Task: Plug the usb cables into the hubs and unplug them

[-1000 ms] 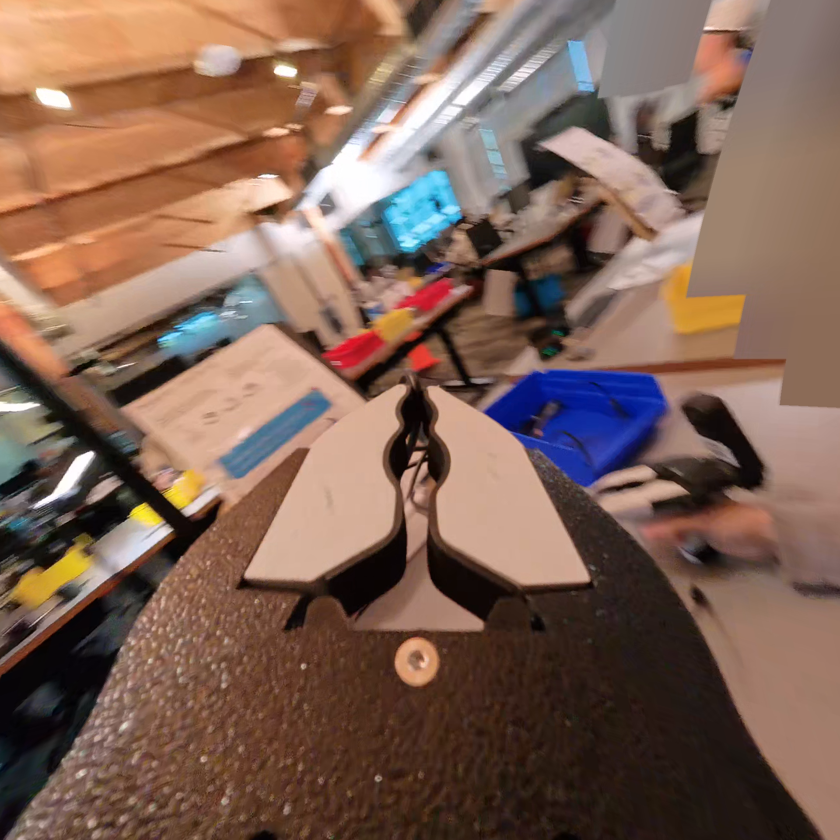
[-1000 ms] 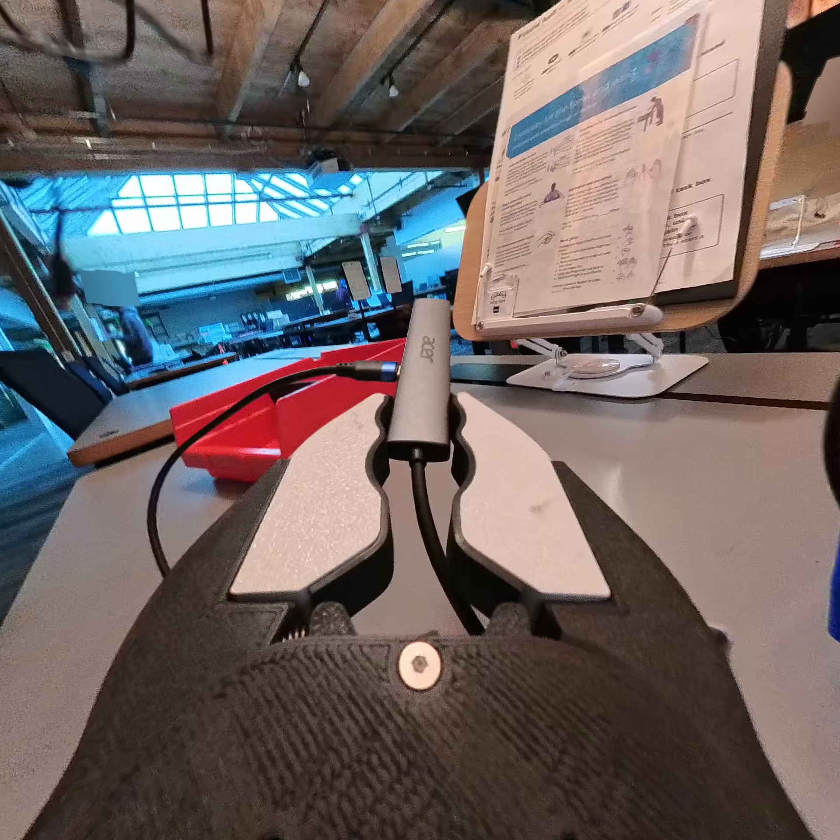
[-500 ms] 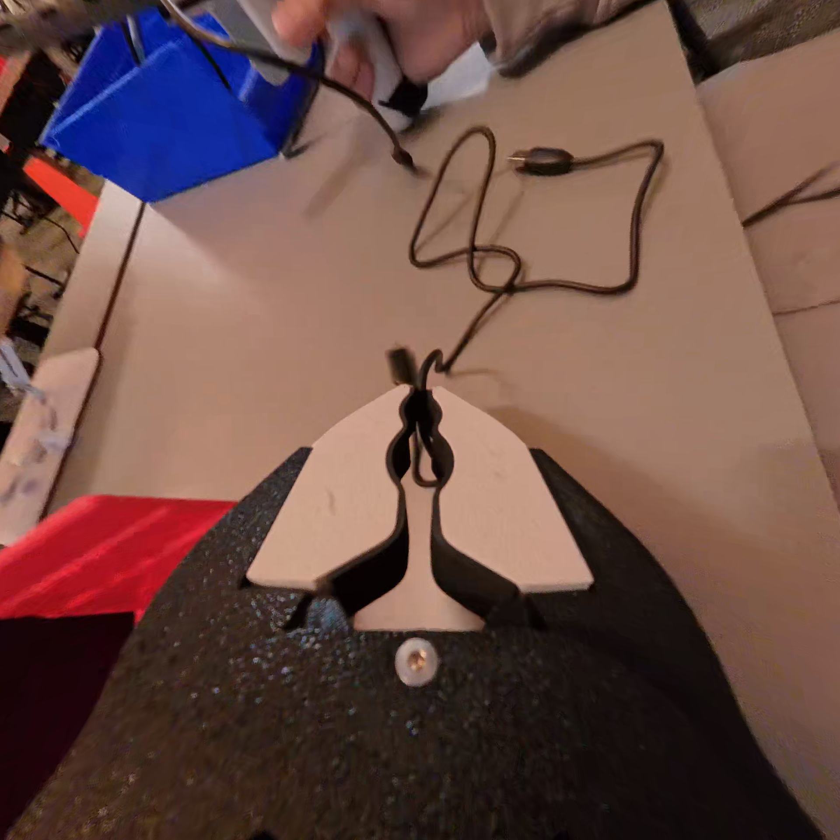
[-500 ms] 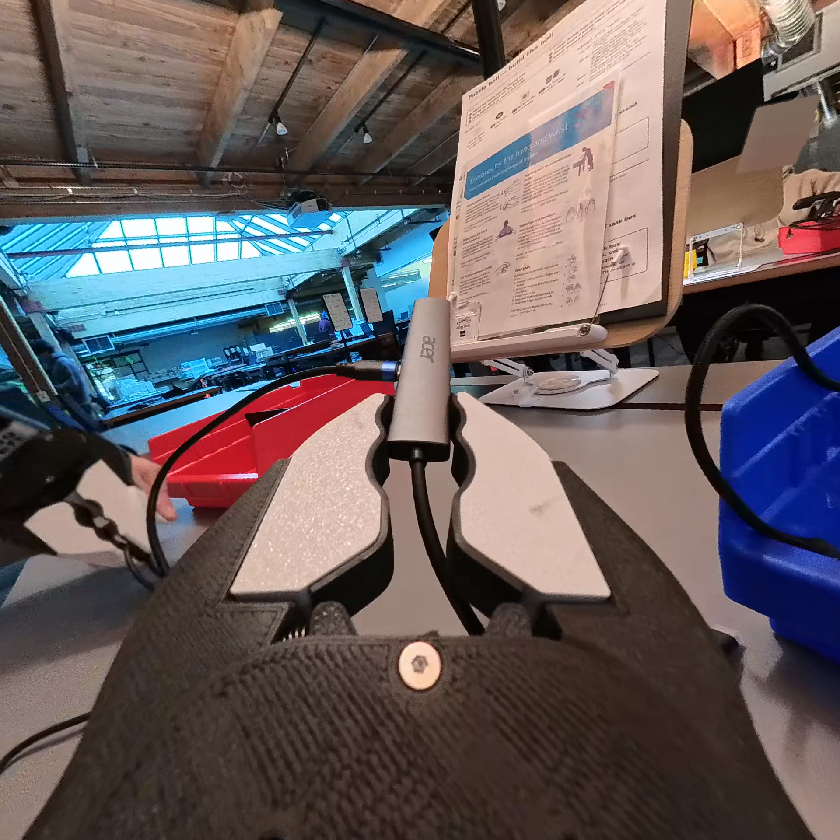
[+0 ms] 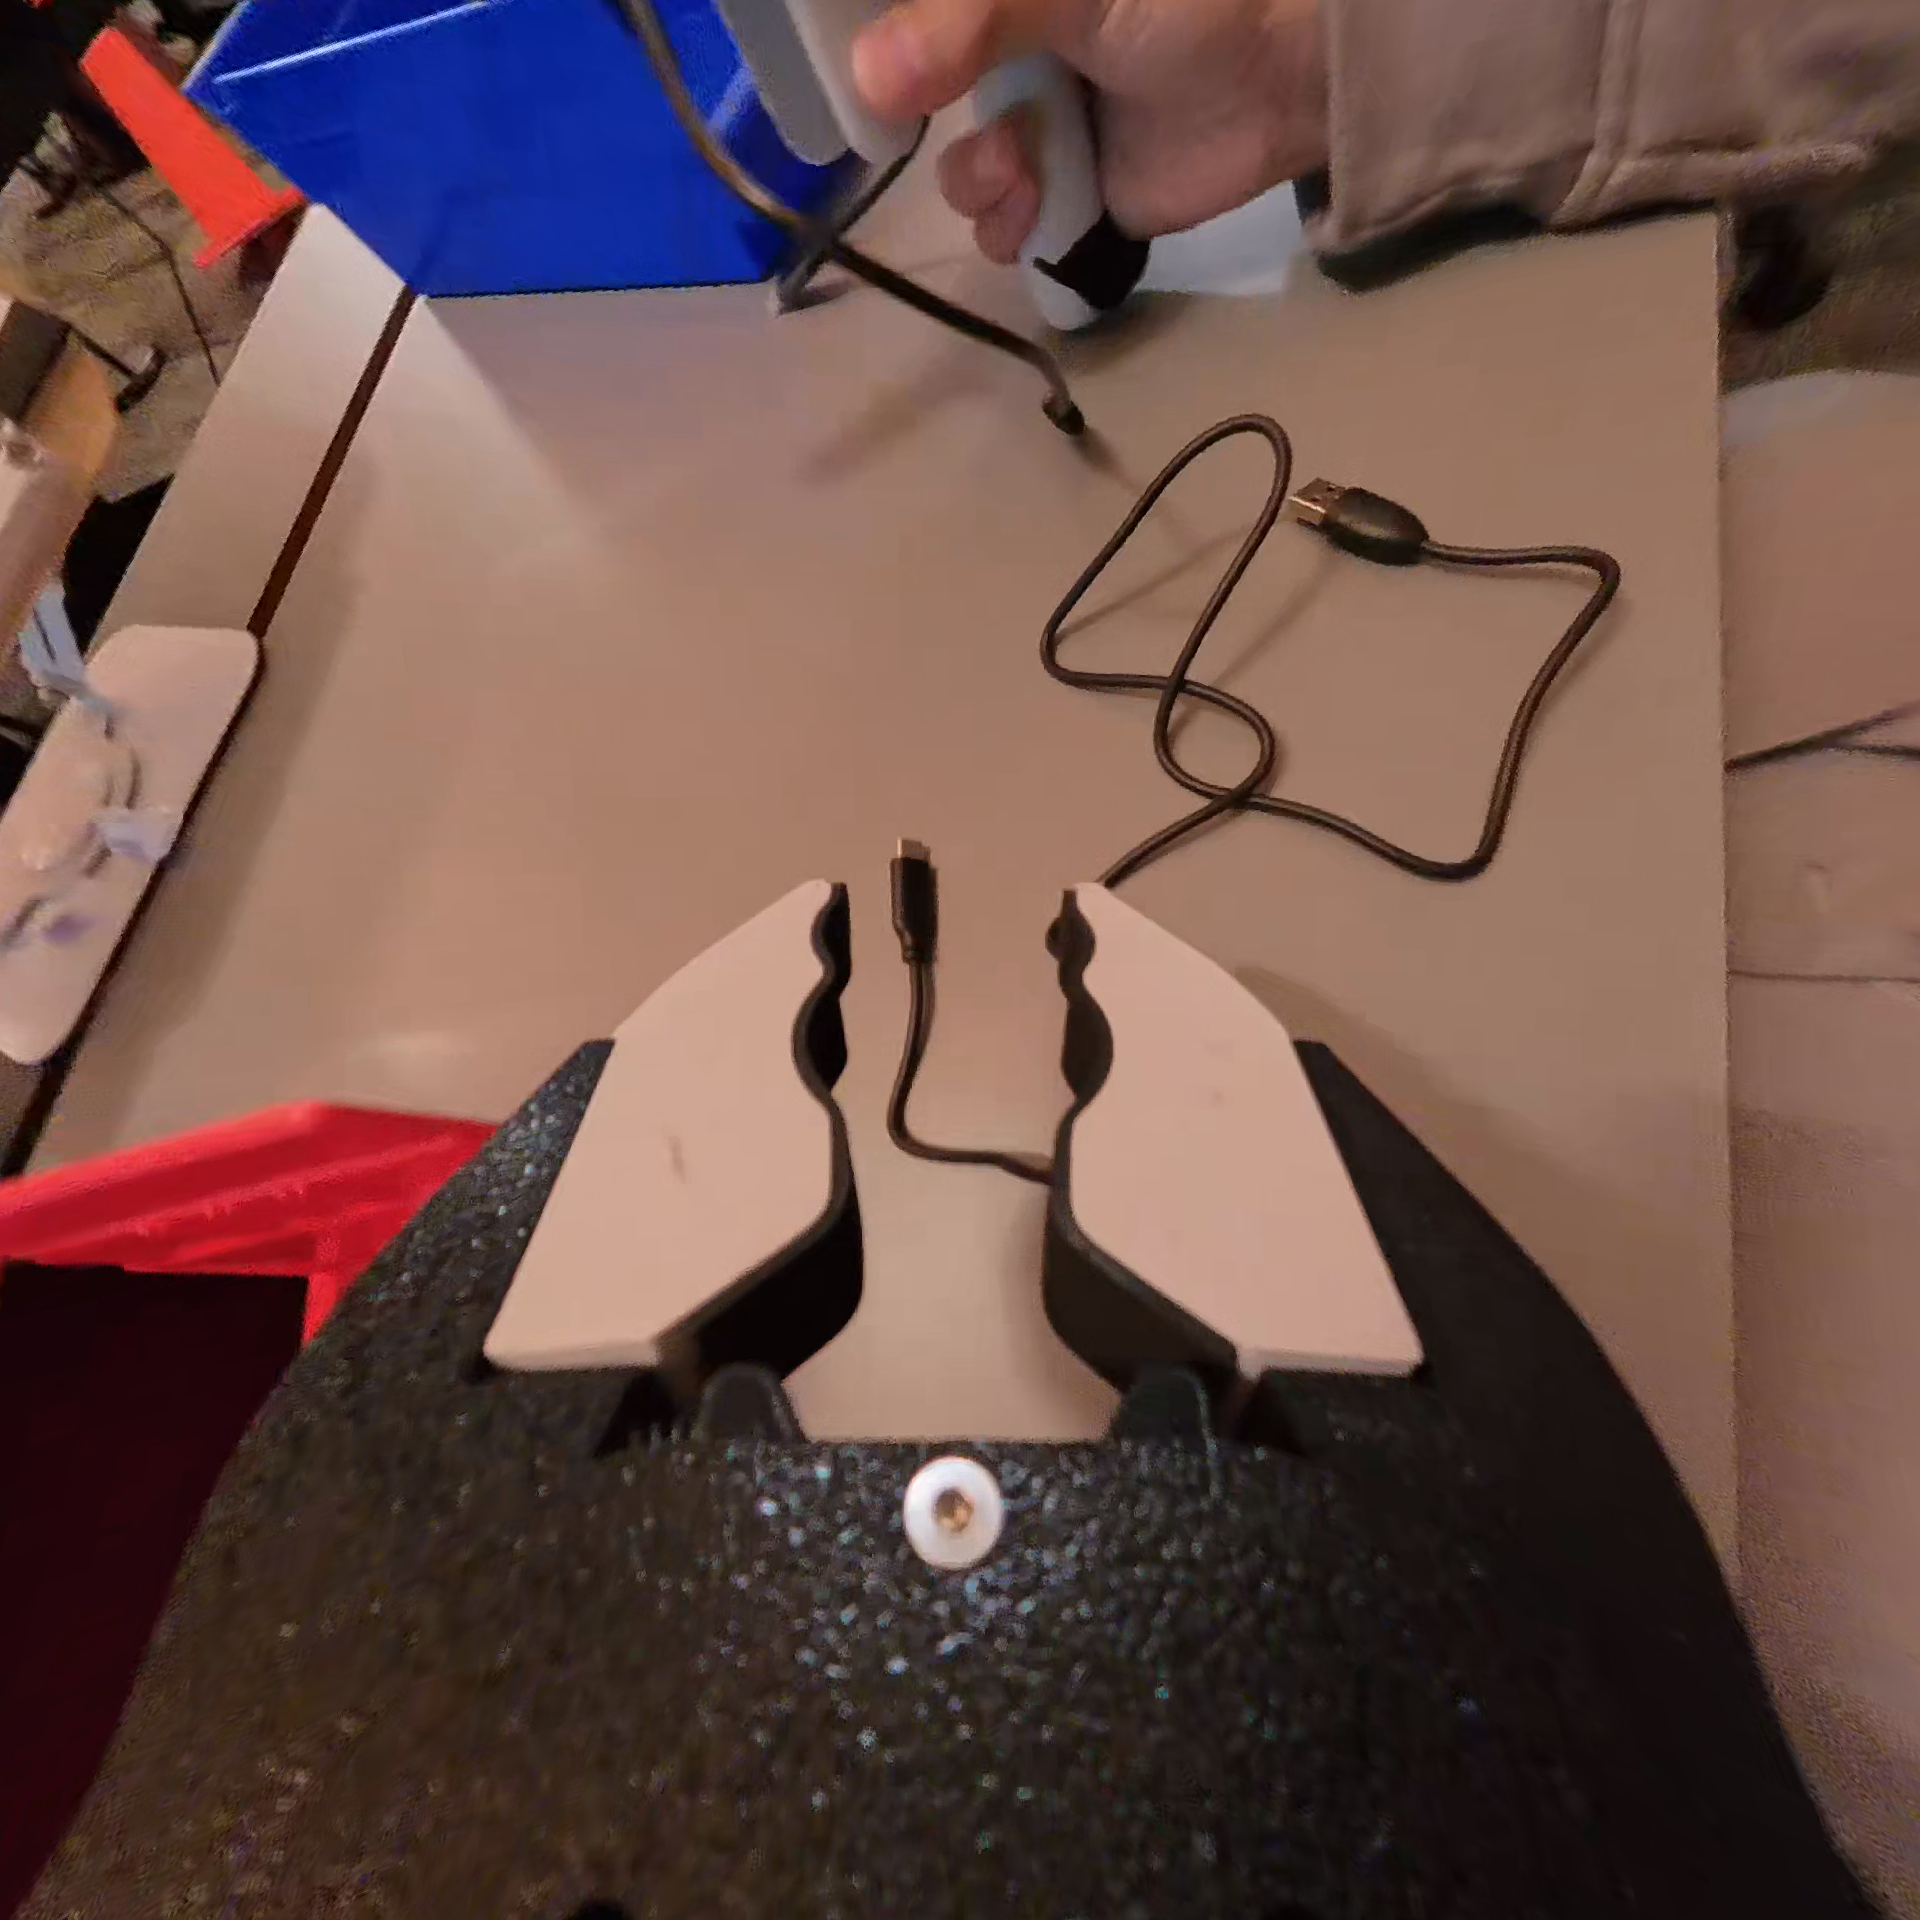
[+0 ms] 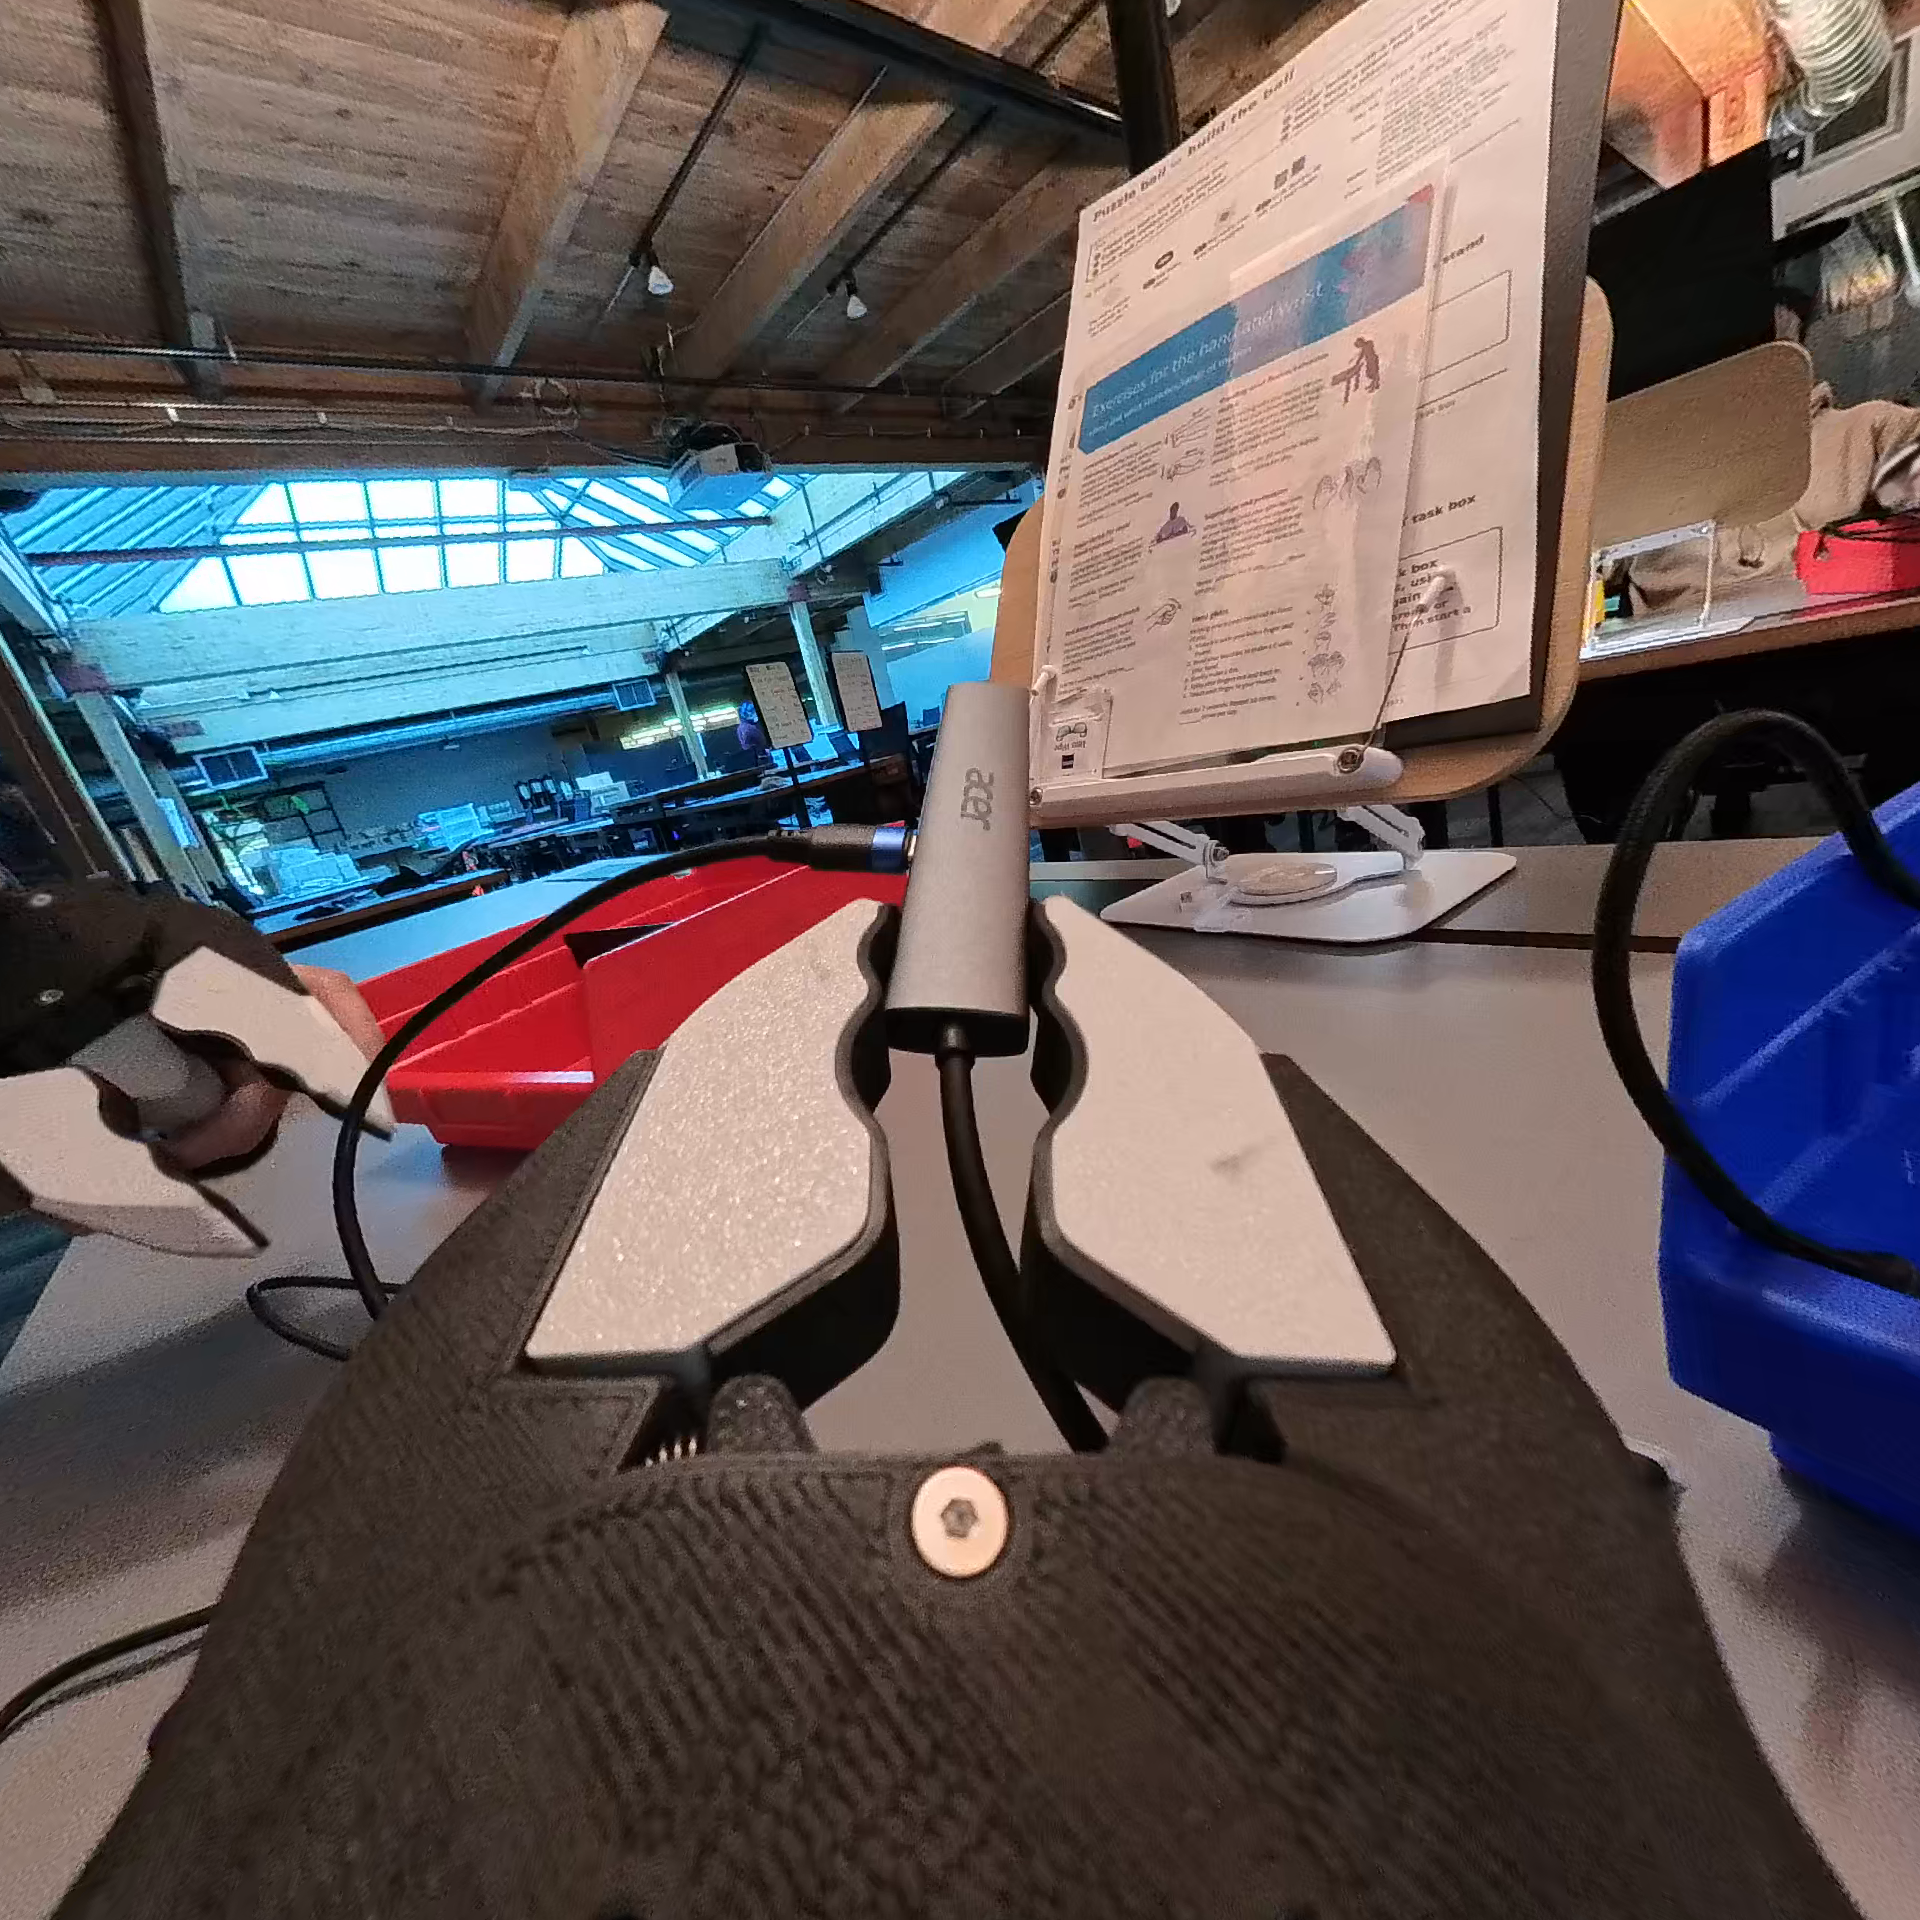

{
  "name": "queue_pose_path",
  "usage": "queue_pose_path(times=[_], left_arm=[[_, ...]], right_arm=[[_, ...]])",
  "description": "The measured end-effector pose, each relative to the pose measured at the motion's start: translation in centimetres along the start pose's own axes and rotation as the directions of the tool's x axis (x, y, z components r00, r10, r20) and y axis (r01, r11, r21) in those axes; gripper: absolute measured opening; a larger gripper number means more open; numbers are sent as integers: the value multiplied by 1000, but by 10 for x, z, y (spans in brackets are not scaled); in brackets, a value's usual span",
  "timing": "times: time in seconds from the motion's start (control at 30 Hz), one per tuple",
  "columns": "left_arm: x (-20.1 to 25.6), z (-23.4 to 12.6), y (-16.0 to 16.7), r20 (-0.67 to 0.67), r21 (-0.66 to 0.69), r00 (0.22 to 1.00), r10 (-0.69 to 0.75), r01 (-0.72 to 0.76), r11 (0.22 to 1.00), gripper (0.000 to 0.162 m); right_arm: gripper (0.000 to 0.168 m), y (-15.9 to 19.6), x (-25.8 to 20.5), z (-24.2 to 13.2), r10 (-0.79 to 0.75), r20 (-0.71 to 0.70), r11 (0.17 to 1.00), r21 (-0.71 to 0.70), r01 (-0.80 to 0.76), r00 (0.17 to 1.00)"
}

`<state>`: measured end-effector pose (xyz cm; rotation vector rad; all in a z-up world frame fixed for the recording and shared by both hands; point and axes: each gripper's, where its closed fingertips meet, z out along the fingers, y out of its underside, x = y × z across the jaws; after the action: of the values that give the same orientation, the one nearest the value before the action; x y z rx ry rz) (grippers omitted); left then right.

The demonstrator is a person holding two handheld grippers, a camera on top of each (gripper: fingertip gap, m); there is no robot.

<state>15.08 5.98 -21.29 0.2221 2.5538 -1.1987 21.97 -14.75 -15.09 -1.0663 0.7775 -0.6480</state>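
In the left wrist view my left gripper (image 5: 951, 894) is open just above the table. The small plug (image 5: 912, 891) of a black USB cable (image 5: 1184, 717) lies loose between the fingers. The cable loops away to its larger plug (image 5: 1351, 514), which lies free on the table. In the right wrist view my right gripper (image 6: 958, 914) is shut on a grey hub (image 6: 961, 831), held above the table. Another black cable (image 6: 831, 844) is plugged into the hub's left side. The open left gripper (image 6: 324, 1184) shows at the left.
A blue bin (image 5: 488, 156) (image 6: 1808, 1143) stands at the table's far side, a red bin (image 5: 208, 1195) (image 6: 665, 977) near the left gripper. A document stand (image 6: 1309, 894) with papers stands behind. A hand (image 5: 1122, 114) holds the right gripper, with a cable end (image 5: 1065, 416) dangling. The tips of one gripper are about 25 centimetres away from the tips of the other.
The left gripper swung down from facing the room to the table, then opened and let go of the cable's small plug. The right gripper kept the hub and turned slightly.
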Motion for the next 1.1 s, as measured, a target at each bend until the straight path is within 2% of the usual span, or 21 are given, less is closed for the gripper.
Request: queue_pose_path(times=[0.07,0.13,0.2,0.3,0.43,0.53,0.6,0.67,0.73,0.8,0.93,1.1], left_arm=[[-5,13,3,26,-80,999,30,-28,996,32],[-9,29,26,29,-213,999,34,-27,977,29],[-14,41,46,28,-292,999,-30,37,956,26],[-11,53,56,-17,-308,980,-198,183,934,21],[-1,58,55,-98,-318,950,-296,252,914,11],[-5,63,54,-50,-319,943,-330,298,900,6],[-8,66,52,-1,-301,905,-426,406,863,6],[-12,70,42,4,-221,802,-597,583,782,5],[-18,68,20,-77,-98,628,-774,768,633,5],[-27,61,0,-171,-9,486,-857,869,494,5],[-30,48,-37,-326,31,345,-880,934,355,5],[-32,42,-67,-479,-16,195,-856,973,231,5]], right_arm=[[24,-1,0,-1,3,0,1000,4,-3,1000],[24,-1,0,-1,6,1,1000,4,-6,1000],[24,0,0,0,6,4,1000,2,-6,1000],[24,0,-1,-1,1,7,1000,2,-1,1000],[24,0,-2,0,-1,16,1000,-3,1,1000],[24,2,-4,2,-20,20,1000,-16,21,1000],[24,5,-8,4,-54,27,998,-36,55,998],[24,9,-14,6,-96,40,993,-60,99,995],[24,13,-21,8,-134,65,987,-81,139,989],[24,15,-27,9,-157,104,982,-89,166,982],[24,17,-40,8,-171,195,979,-77,189,966],[24,24,-53,7,-203,275,967,-98,237,940]])
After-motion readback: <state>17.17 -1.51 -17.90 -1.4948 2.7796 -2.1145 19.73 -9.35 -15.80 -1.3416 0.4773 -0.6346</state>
